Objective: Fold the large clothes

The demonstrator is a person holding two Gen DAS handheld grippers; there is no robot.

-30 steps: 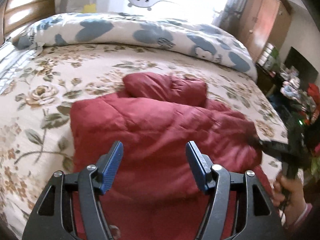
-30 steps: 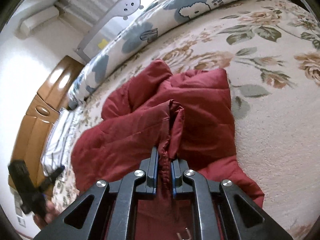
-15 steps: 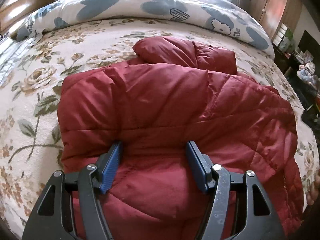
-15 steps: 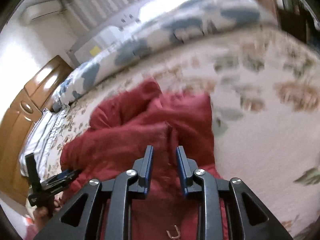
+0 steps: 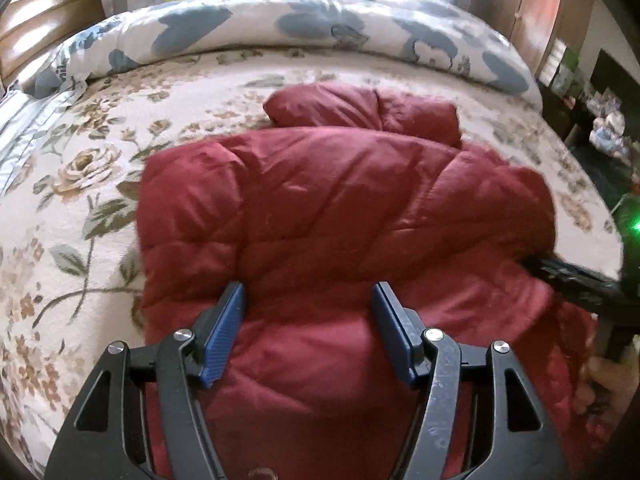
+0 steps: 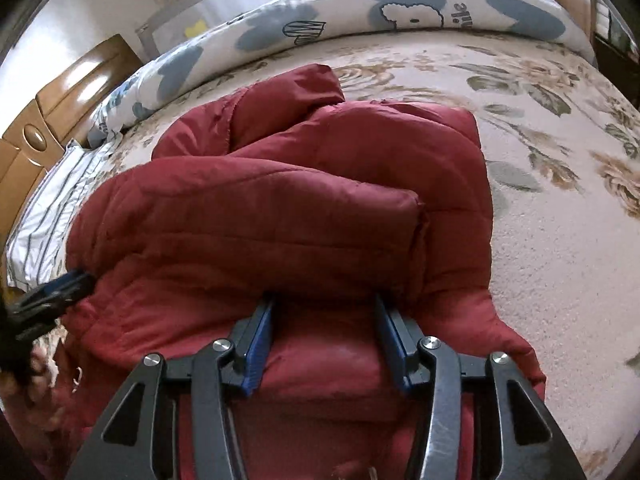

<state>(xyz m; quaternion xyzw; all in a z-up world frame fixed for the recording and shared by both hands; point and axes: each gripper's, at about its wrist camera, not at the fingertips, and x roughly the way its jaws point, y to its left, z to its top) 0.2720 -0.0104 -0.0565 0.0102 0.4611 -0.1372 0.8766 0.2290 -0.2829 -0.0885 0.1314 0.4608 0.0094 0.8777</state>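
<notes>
A dark red quilted jacket (image 5: 340, 208) lies folded on the floral bed cover (image 5: 80, 240), its hood at the far end. My left gripper (image 5: 308, 292) hovers open just above the near part of the jacket, its blue pads apart with nothing pinched. In the right wrist view the jacket (image 6: 280, 208) shows a thick folded layer whose edge lies at the tips of my right gripper (image 6: 324, 304). Its jaws are opening, with red fabric below and between them and the pads off the cloth. Each gripper shows in the other's view, the right gripper (image 5: 560, 276) and the left gripper (image 6: 52, 292).
A rolled white and blue duvet (image 5: 280, 24) runs along the far side of the bed. A wooden headboard (image 5: 40, 12) and a striped pillow (image 6: 44, 216) are at the left. A wardrobe (image 5: 540, 20) and cluttered shelves stand to the right. A hand (image 5: 604, 380) holds the right gripper.
My right gripper let go of the pinched jacket fold and its jaws spread apart. The released layer now lies folded over. My left gripper sank closer to the jacket, still open.
</notes>
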